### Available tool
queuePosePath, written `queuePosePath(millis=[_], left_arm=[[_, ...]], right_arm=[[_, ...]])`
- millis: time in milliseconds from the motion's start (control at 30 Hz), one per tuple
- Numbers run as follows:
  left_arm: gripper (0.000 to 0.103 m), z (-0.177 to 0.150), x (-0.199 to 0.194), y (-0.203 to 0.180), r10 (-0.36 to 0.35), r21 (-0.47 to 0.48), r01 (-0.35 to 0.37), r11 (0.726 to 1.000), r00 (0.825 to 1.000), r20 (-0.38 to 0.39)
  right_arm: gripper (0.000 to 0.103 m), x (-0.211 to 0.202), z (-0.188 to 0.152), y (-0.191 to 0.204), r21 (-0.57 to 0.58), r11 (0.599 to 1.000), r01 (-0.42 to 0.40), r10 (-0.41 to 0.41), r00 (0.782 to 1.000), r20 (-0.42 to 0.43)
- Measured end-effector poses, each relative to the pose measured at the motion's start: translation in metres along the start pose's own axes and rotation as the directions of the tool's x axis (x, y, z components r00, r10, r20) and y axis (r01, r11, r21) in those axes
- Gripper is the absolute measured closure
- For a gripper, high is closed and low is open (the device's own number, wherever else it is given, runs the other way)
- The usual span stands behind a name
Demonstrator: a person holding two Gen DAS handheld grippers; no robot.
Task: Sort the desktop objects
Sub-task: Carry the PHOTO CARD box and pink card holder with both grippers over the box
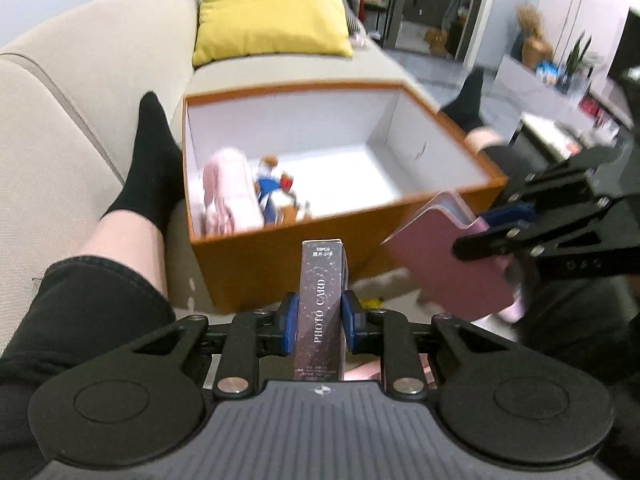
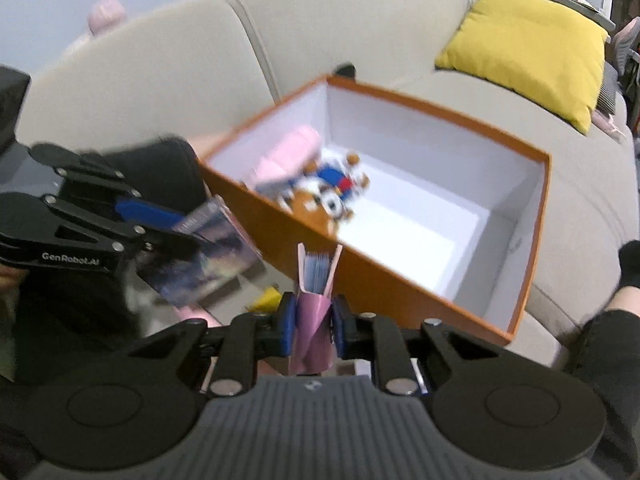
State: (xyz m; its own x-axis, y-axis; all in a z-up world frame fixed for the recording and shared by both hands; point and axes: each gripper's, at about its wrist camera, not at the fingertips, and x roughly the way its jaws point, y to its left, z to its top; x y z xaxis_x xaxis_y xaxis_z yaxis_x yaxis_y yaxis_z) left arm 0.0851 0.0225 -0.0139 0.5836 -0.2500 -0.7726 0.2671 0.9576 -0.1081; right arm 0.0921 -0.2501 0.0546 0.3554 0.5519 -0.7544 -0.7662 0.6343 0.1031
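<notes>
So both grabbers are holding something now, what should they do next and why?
Probably carry both over the orange box and let go. The left gripper is clamped on the photo card box, the right gripper on the pink card case. Both are still outside the near wall, and the pink pouch and plush toy are already inside.

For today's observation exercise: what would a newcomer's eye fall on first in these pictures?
The open orange box on the beige sofa, with toy figures and a pink item at one end. In front of it, the left gripper clamps a dark photo card box; the right gripper clamps a pink card sleeve.
</notes>
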Motion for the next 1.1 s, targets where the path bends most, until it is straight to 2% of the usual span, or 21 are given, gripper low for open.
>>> queuePosePath(millis=[167,300,400,467,600,767,900,1100], left_arm=[[0.077,0.028,-0.025,0.006,-0.057,-0.068,0.062,0.996,0.996,0.073],[0.077,0.057,-0.032,0.011,-0.034,-0.102,0.050,0.994,0.988,0.150],[0.077,0.077,-0.024,0.016,0.001,-0.124,0.022,0.992,0.984,0.181],[0.077,0.088,-0.012,0.018,0.024,-0.136,0.002,0.991,0.983,0.183],[0.077,0.096,0.021,0.024,0.037,-0.161,-0.013,0.987,0.988,0.147],[0.077,0.095,0.048,0.037,0.034,-0.199,-0.013,0.980,0.994,0.105],[0.077,0.095,0.055,0.047,0.030,-0.216,-0.009,0.976,0.995,0.097],[0.077,0.094,0.061,0.059,0.018,-0.233,0.004,0.973,0.995,0.096]], right_arm=[[0.084,-0.024,0.030,-0.010,0.075,0.992,-0.100,0.094,0.992,0.087],[0.084,-0.031,0.059,-0.023,0.146,0.986,-0.083,0.056,0.982,0.182],[0.084,-0.020,0.078,-0.039,0.228,0.972,-0.056,0.009,0.979,0.202],[0.084,-0.002,0.086,-0.046,0.265,0.964,-0.026,-0.021,0.984,0.175],[0.084,0.051,0.086,-0.053,0.335,0.942,0.031,-0.056,0.996,0.063],[0.084,0.100,0.077,-0.059,0.397,0.914,0.083,-0.064,0.996,-0.060],[0.084,0.119,0.072,-0.059,0.427,0.900,0.084,-0.039,0.993,-0.113],[0.081,0.134,0.077,-0.049,0.445,0.893,0.073,-0.009,0.990,-0.142]])
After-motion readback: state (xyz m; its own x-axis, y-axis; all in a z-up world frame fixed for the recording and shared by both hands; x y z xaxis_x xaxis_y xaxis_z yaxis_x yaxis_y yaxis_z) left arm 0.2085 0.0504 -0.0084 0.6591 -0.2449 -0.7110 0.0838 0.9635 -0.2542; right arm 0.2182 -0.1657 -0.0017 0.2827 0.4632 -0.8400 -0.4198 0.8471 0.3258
